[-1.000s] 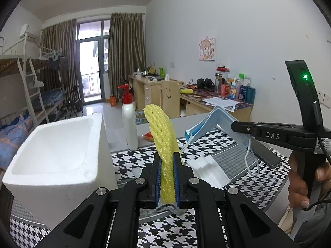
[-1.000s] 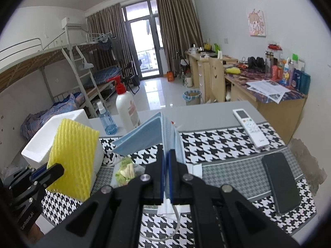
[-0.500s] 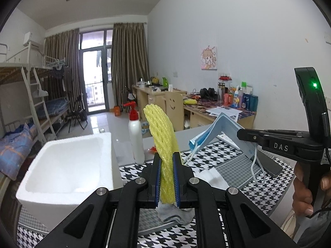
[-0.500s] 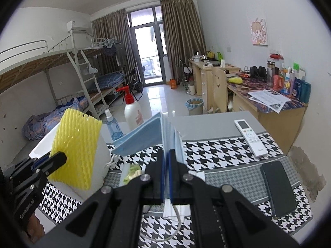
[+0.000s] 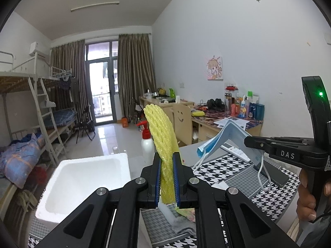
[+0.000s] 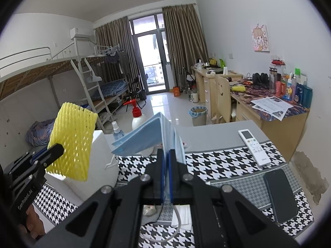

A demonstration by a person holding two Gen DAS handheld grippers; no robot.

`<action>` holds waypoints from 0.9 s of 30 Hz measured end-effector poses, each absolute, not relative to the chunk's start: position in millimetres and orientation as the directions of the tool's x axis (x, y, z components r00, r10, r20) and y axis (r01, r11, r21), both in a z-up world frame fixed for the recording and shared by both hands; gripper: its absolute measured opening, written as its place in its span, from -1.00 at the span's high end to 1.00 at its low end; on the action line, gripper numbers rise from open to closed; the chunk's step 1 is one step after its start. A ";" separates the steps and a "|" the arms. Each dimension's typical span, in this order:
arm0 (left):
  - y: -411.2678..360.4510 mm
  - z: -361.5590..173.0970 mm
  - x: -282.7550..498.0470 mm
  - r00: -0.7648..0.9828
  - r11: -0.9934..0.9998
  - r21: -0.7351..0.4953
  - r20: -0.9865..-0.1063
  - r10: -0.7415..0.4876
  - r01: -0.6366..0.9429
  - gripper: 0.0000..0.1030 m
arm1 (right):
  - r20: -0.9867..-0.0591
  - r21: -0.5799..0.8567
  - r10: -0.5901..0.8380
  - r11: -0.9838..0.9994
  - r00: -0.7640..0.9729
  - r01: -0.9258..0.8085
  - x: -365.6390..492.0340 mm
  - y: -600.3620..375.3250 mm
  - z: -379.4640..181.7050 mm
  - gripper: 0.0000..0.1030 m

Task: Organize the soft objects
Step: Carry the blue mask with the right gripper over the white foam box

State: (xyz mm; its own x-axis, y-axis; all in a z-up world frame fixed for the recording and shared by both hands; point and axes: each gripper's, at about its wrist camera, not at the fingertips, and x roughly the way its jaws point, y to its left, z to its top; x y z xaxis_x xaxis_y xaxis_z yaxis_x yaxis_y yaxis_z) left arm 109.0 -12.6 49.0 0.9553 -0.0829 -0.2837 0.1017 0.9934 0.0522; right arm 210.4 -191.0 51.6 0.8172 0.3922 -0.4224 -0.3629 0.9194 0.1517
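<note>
My left gripper (image 5: 166, 175) is shut on a yellow foam net sleeve (image 5: 163, 142) and holds it upright above the table, right of the white foam box (image 5: 82, 184). The sleeve also shows in the right wrist view (image 6: 71, 142), in front of the box (image 6: 99, 165). My right gripper (image 6: 167, 177) is shut on a folded blue face mask (image 6: 149, 140), held high over the houndstooth cloth (image 6: 223, 161). In the left wrist view the mask (image 5: 227, 138) hangs from the right gripper (image 5: 250, 142), ear loop dangling.
A white spray bottle with a red top (image 5: 147, 144) and a small clear bottle (image 6: 118, 131) stand behind the box. A remote (image 6: 253, 146) and a black phone (image 6: 279, 194) lie on the right. White tissues and a grey cloth (image 5: 182, 225) lie below the grippers.
Both grippers have risen with their loads: the sleeve and the mask now sit higher above the table, and the foam box and table look lower and farther.
</note>
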 end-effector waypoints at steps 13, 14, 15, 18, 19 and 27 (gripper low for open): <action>11.6 60.5 102.8 0.969 0.998 0.059 -0.245 -0.022 0.038 0.78 | -0.386 0.157 0.432 0.902 0.815 -0.403 210.3 -170.4 64.3 0.89; 14.0 61.0 102.3 0.970 0.998 0.058 -0.244 -0.016 0.031 0.78 | -0.384 0.155 0.437 0.899 0.813 -0.410 210.4 -167.6 65.0 0.89; 16.4 61.8 102.3 0.970 0.998 0.057 -0.244 -0.011 0.026 0.78 | -0.384 0.155 0.440 0.898 0.812 -0.413 210.7 -165.9 65.3 0.89; 21.5 63.7 100.2 0.971 0.998 0.056 -0.239 0.003 0.010 0.78 | -0.384 0.153 0.454 0.890 0.804 -0.429 212.0 -157.3 66.2 0.89; 22.1 64.0 99.1 0.972 0.998 0.057 -0.236 0.007 0.007 0.78 | -0.383 0.153 0.457 0.888 0.803 -0.433 212.0 -155.2 66.7 0.89; 36.4 66.3 98.0 0.970 0.997 0.057 -0.234 0.061 -0.049 0.78 | -0.370 0.147 0.496 0.866 0.786 -0.478 213.6 -138.7 70.3 0.89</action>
State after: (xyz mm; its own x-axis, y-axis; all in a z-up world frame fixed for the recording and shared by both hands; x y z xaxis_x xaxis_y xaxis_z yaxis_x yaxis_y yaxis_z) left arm 98.0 36.4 66.3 0.9702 0.0612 -0.2342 -0.0492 0.9972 0.0571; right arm 213.6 -138.7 70.3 0.7855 0.4960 -0.3701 -0.4777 0.8661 0.1470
